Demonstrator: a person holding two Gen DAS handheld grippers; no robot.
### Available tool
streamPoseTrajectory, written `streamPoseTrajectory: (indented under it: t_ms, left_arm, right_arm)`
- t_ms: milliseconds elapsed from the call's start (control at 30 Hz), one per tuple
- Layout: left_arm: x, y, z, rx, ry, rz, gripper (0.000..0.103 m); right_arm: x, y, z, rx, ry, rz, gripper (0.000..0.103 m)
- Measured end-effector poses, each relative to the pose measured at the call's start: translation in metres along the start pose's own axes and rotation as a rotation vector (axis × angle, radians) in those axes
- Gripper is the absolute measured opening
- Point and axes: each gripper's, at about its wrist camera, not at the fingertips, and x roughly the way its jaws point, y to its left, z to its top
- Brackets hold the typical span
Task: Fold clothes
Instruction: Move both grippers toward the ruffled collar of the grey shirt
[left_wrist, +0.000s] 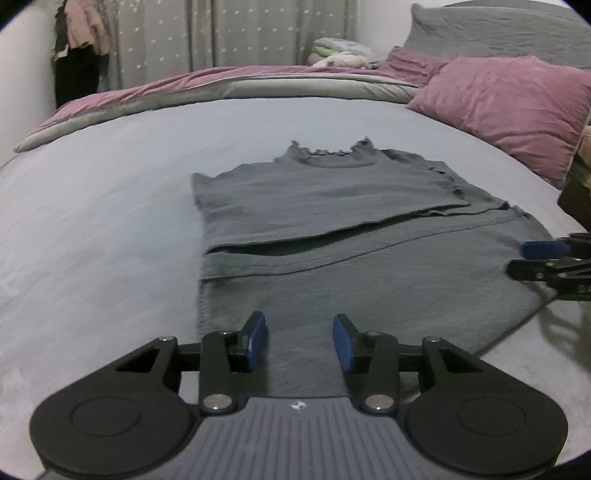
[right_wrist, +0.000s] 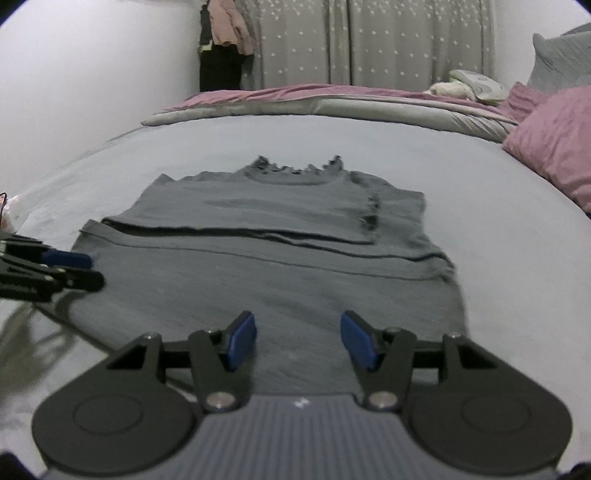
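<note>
A dark grey knit top (left_wrist: 332, 214) lies flat on the bed, neck with a frilled collar pointing away, both sleeves folded in across the body. It also shows in the right wrist view (right_wrist: 273, 251). My left gripper (left_wrist: 300, 341) is open and empty, hovering over the hem's left part. My right gripper (right_wrist: 298, 341) is open and empty over the hem's right part. Each gripper appears in the other's view: the right one at the right edge (left_wrist: 535, 256), the left one at the left edge (right_wrist: 79, 267).
The light grey bedsheet (left_wrist: 92, 221) spreads around the top. Pink pillows (left_wrist: 509, 107) lie at the right. A pink-and-grey duvet (left_wrist: 229, 85) is bunched along the far side. Folded clothes (right_wrist: 472, 85) sit beyond it. Curtains and hanging clothes (right_wrist: 225, 40) stand behind.
</note>
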Motion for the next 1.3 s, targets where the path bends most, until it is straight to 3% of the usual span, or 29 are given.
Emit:
streamPoseTrajectory:
  t_ms: [333,600,1033,1300]
  left_arm:
    - [-0.008,0.033,0.001,-0.093,0.051,0.084,0.041]
    - [-0.018,0.062,-0.002,-0.261,0.101,0.039,0.041]
    - [-0.028,0.101,-0.009,-0.554,0.194,-0.124,0.041]
    - [-0.027,0.104,-0.015,-0.617,0.279,-0.229,0.041]
  right_arm:
    - [-0.014,-0.032,-0.003,0.083,0.04,-0.038,0.054]
    - [-0.027,-0.046,-0.003,0.134,0.066,-0.054,0.055]
    - [-0.052,-0.085,-0.007,0.295,0.114,-0.058,0.056]
    - [-0.053,-0.099,-0.014,0.417,0.154,-0.007,0.056]
